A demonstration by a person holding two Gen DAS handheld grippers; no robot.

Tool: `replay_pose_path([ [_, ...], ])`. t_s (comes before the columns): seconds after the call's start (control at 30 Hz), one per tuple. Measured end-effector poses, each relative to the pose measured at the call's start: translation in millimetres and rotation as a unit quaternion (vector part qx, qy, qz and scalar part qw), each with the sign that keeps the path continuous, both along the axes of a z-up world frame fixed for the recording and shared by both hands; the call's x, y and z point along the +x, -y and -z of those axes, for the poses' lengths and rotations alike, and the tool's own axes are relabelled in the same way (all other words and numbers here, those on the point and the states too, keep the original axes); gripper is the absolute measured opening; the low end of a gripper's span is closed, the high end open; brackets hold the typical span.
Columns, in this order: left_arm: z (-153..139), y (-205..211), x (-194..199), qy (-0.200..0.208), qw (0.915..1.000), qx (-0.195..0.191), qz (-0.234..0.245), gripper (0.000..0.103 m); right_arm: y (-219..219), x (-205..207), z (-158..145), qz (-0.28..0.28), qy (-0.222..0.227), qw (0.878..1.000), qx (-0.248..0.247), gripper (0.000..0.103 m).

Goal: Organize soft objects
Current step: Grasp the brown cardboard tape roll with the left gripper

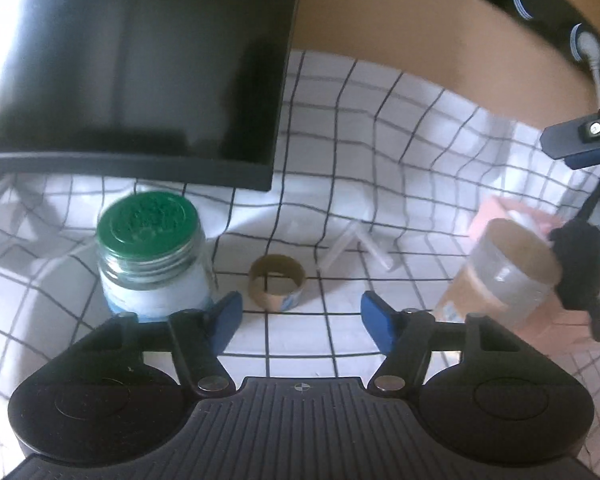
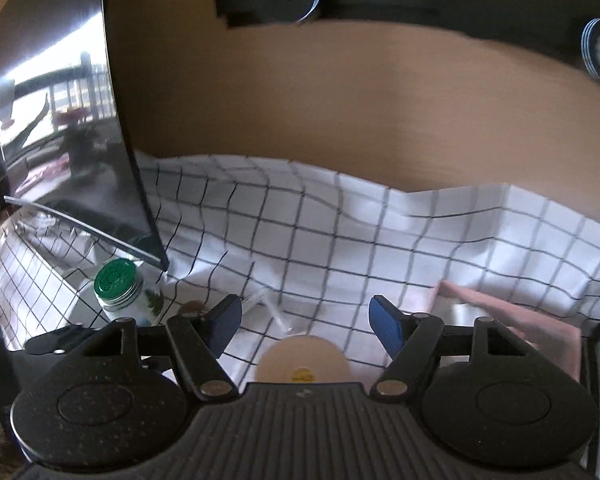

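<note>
- The main risk: the black fluffy object (image 1: 580, 268) dangles at the far right of the left wrist view, over the edge of a pink container (image 1: 548, 312) and against a wide tape roll (image 1: 508, 264). If it lands on that edge or on the roll, it may tip out onto the checked cloth (image 1: 340, 128).
- It seems to hang by a thin dark strand below a blue-padded finger (image 1: 572, 140), probably belonging to the right tongs (image 2: 306, 308). Blur makes this uncertain.
- The right wrist view shows the right tongs released, with their jaws spread and nothing between the pads. I cannot say that they hold the fluffy object. It does not show in that view.
- The left tongs (image 1: 300, 304) are also released and hold nothing.
- A second risk: a glass jar (image 1: 152, 256) with a green lid stands just beside the left tongs' left finger. A cardboard ring (image 1: 276, 280) lies just ahead of the gap. A careless sweep sideways could knock either one.
- The cloth is wrinkled, so pads that close low might pinch a fold.
- Relative to the left tongs, the fluffy object lies well to the right, beyond the right finger and outside the jaws.
</note>
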State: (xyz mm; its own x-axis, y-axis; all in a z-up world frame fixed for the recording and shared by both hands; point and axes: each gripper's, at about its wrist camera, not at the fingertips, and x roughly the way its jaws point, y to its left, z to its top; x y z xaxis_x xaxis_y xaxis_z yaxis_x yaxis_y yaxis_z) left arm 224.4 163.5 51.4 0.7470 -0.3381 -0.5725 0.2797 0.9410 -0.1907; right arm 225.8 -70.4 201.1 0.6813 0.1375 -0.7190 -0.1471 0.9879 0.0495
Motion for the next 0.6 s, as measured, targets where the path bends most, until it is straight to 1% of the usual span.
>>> replay_pose_path([
  [0.07, 2, 8, 7, 0.013, 0.9998, 0.013, -0.001, 0.069, -10, 5, 2, -0.005, -0.004, 1.0, -0.007, 0.071],
  [0.17, 2, 26, 14, 0.044, 0.9964, 0.067, 0.025, 0.067, -17, 7, 5, -0.011, -0.008, 1.0, -0.012, 0.071],
  [0.23, 5, 36, 24, 0.039, 0.993, 0.103, 0.042, 0.067, -17, 7, 7, -0.011, -0.011, 1.0, -0.012, 0.071],
  [0.27, 8, 38, 29, 0.029, 0.9921, 0.112, 0.049, 0.063, -16, 6, 7, -0.009, -0.012, 1.0, -0.013, 0.071],
  [0.3, 10, 39, 33, 0.018, 0.9917, 0.116, 0.053, 0.053, -14, 6, 7, -0.007, -0.012, 1.0, -0.014, 0.071],
  [0.33, 13, 40, 38, 0.005, 0.9912, 0.12, 0.056, 0.046, -12, 7, 7, -0.004, -0.012, 1.0, -0.014, 0.071],
  [0.37, 16, 40, 42, -0.007, 0.9908, 0.122, 0.059, 0.034, -9, 6, 8, 0.0, -0.012, 1.0, -0.015, 0.071],
  [0.4, 19, 40, 46, -0.015, 0.9906, 0.122, 0.06, 0.031, -6, 7, 8, 0.006, -0.013, 1.0, -0.016, 0.071],
  [0.53, 27, 36, 56, -0.047, 0.9915, 0.108, 0.055, 0.031, 1, 10, 13, 0.017, -0.022, 0.999, -0.017, 0.071],
  [0.6, 29, 37, 58, -0.044, 0.9921, 0.103, 0.055, 0.032, 2, 11, 14, 0.015, -0.024, 0.999, -0.015, 0.071],
])
